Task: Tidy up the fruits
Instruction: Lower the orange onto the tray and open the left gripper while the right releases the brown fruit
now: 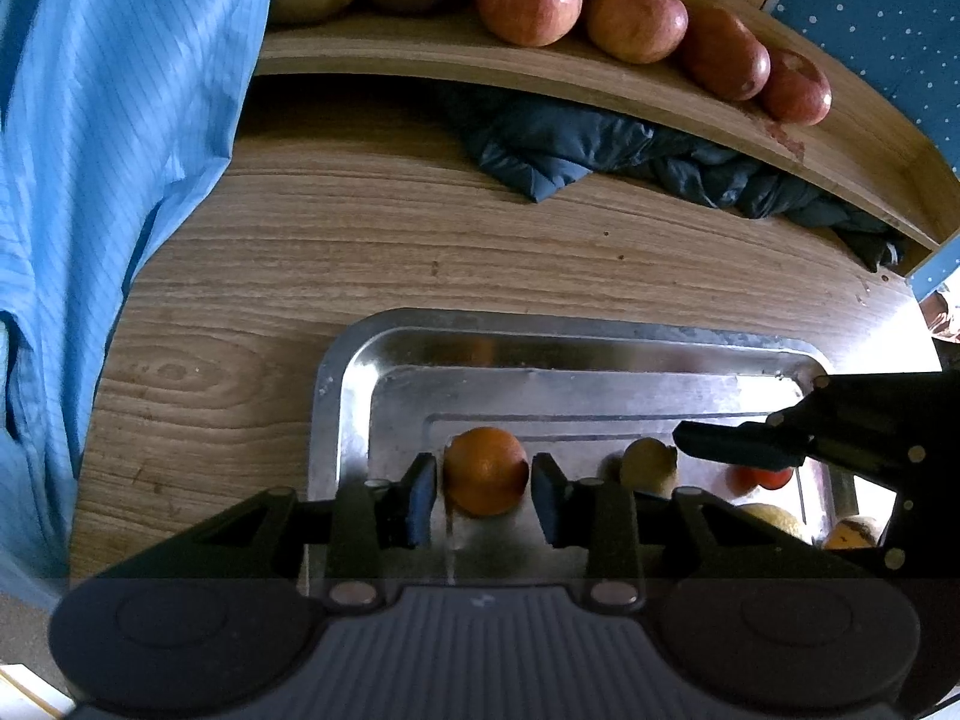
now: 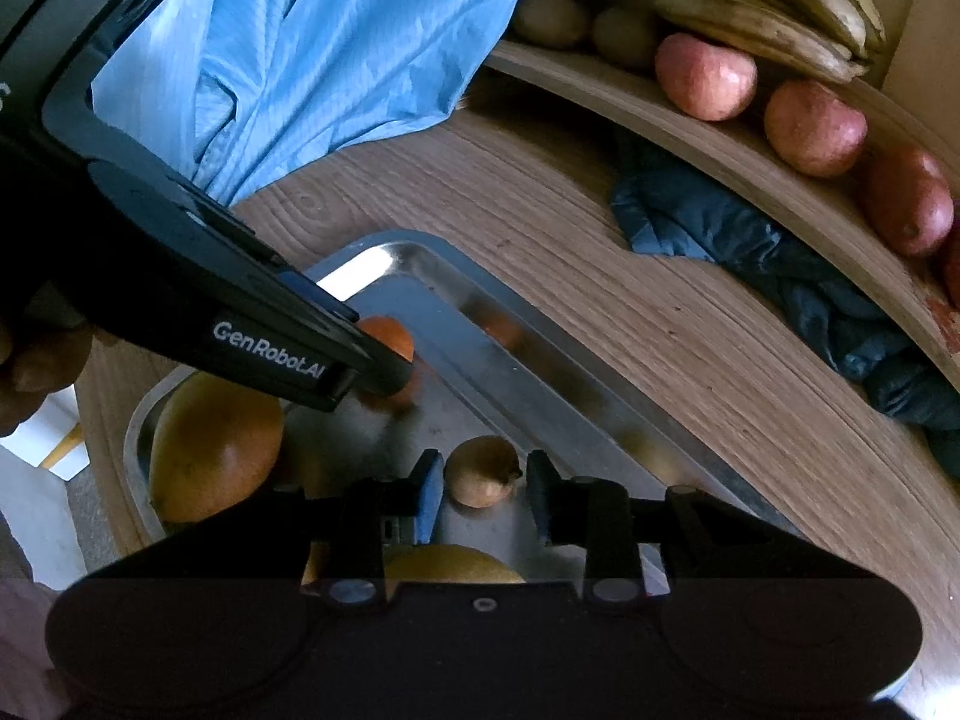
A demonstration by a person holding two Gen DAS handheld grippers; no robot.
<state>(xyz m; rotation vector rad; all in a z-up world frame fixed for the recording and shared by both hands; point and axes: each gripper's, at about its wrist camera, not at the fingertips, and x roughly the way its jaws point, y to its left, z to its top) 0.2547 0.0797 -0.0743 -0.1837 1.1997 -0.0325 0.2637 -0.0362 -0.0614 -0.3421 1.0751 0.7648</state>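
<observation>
A metal tray [image 1: 540, 336] lies on the wooden table. An orange [image 1: 486, 483] rests on it between the pads of my left gripper [image 1: 484, 468]; a thin gap shows at the left pad, so the jaws stand open around it. In the right wrist view a small brownish fruit [image 2: 483, 477] lies on the tray [image 2: 540, 360] between the pads of my right gripper [image 2: 485, 480], with narrow gaps on both sides. The left gripper's body [image 2: 270, 354] crosses that view and half hides the orange [image 2: 390, 333]. The right gripper's finger [image 1: 738, 447] reaches in over the small fruit [image 1: 648, 468].
A large mango [image 2: 213, 450], a yellow fruit [image 2: 450, 564] and a red fruit [image 1: 759, 477] share the tray. A wooden shelf [image 1: 600, 72] behind holds red apples [image 1: 528, 3], brown fruits and bananas [image 2: 780, 6]. Dark blue cloth [image 1: 600, 150] lies beneath it; a light blue garment [image 1: 90, 180] hangs left.
</observation>
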